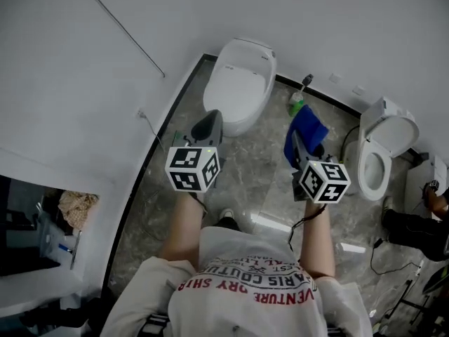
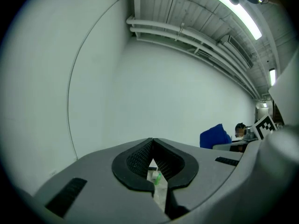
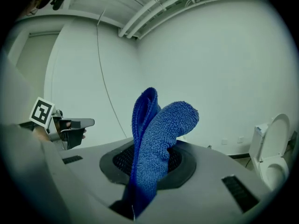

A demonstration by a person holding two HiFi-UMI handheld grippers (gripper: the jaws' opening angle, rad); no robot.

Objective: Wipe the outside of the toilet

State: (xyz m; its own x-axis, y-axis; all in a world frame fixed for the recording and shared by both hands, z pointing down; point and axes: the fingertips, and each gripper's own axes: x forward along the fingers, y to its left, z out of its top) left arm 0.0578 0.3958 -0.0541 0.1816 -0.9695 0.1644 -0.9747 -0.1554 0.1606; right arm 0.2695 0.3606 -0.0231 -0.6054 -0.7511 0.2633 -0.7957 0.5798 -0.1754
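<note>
A white toilet [image 1: 238, 83] with its lid down stands against the far wall, ahead of my left gripper [image 1: 208, 126]. That gripper is shut with nothing in it, its pads [image 2: 140, 157] meeting at the tip, and it is held well short of the toilet. My right gripper [image 1: 300, 142] is shut on a blue cloth [image 1: 307, 128], which stands up out of the jaws as a folded bunch [image 3: 156, 139]. The left gripper [image 3: 70, 127] shows at the left of the right gripper view. The cloth touches neither toilet.
A second white toilet [image 1: 382, 153] with its lid raised stands at the right, also seen as the toilet [image 3: 273, 153] in the right gripper view. A green bottle [image 1: 296, 102] sits on the marble floor by the wall between the toilets. Another person's arm [image 1: 438, 201] is at the far right.
</note>
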